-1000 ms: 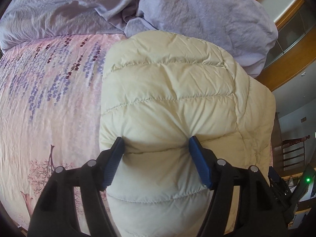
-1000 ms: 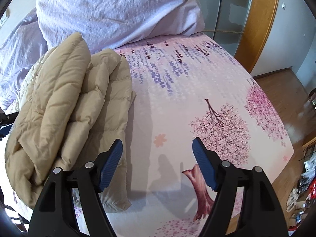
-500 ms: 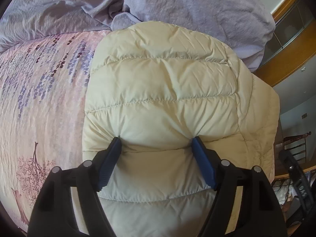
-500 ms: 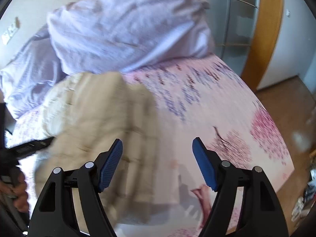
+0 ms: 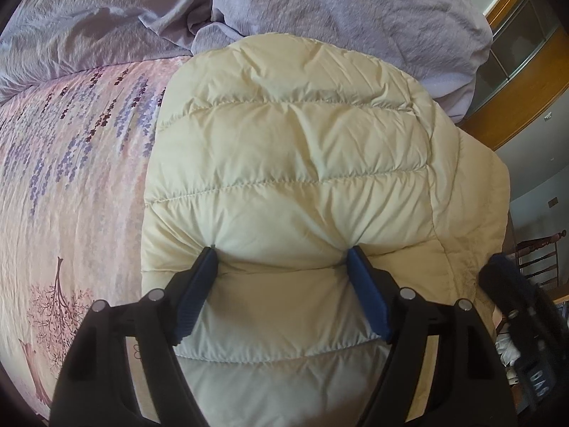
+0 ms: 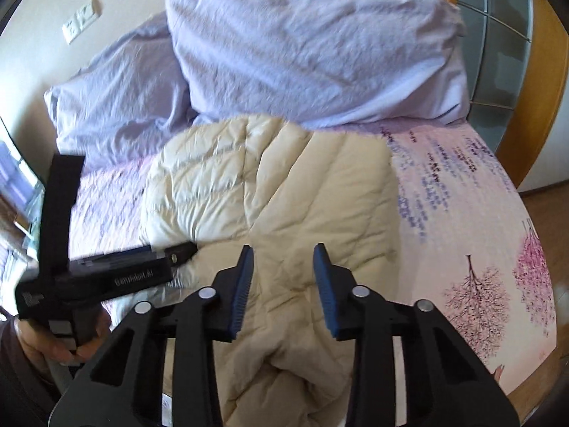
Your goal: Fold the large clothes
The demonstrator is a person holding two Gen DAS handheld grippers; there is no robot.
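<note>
A cream quilted down jacket point(image 5: 302, 163) lies folded in a thick bundle on the floral bed sheet point(image 5: 71, 163). My left gripper point(image 5: 282, 259) is open, its blue fingertips pressed down into the jacket's top layer. In the right wrist view the same jacket point(image 6: 284, 192) lies ahead, with the left gripper point(image 6: 177, 251) resting on its left side. My right gripper point(image 6: 283, 258) hangs just above the jacket's near part, jaws partly closed with a clear gap, holding nothing.
Lilac pillows and a crumpled duvet point(image 6: 313, 46) are piled at the head of the bed, touching the jacket's far edge. A wooden door frame point(image 6: 547, 82) and floor lie to the right. Bare sheet point(image 6: 473, 235) lies right of the jacket.
My right gripper swung left from over the bare sheet to above the jacket, and its jaws narrowed. The left gripper stayed pressed on the jacket, shifting slightly.
</note>
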